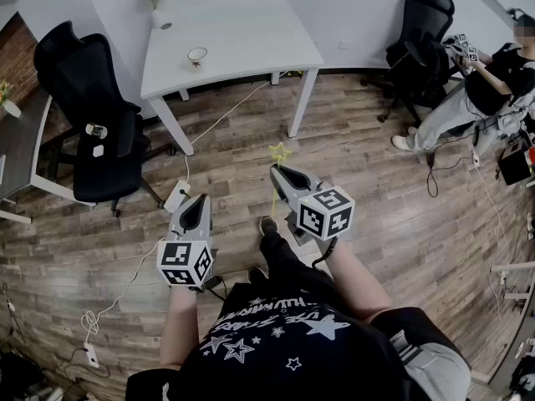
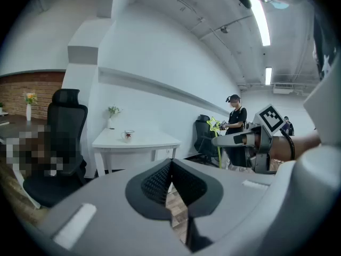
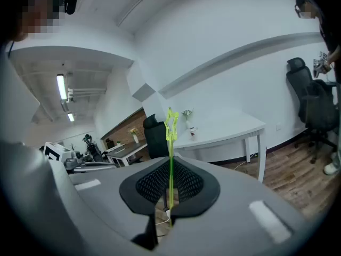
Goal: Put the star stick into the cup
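Star stick (image 3: 171, 143), thin and yellow-green, stands upright between the pads of the right gripper (image 1: 277, 171). Its jaws are pinched on the shaft. The star head rises above the jaw tips, and the lower end of the shaft runs down past the pads. In the head view the star sits just above that gripper's tips, near the middle of the frame, over the wood floor (image 1: 376, 182). The left gripper view shows the same stick at the right of centre, held out ahead of the marker cube.

The left gripper (image 1: 201, 200) is at the lower left of centre in the head view, beside the right one but apart from it. Its jaws are closed tip to tip with nothing between them. Only a sliver of floor shows through the gap behind the tips.

The cup (image 1: 197, 56), small and white, stands on the white table (image 1: 251, 32) in the upper middle of the head view, well apart from the stick and both grippers. A vase (image 1: 160, 11) with flowers stands farther back on the same table, towards the upper left. A black chair (image 1: 92, 132) is at the left of the frame. A person (image 1: 489, 90) sits at the upper right by a second black chair (image 1: 422, 40). A white power strip (image 1: 176, 195) lies on the floor just beside the left gripper's tips.
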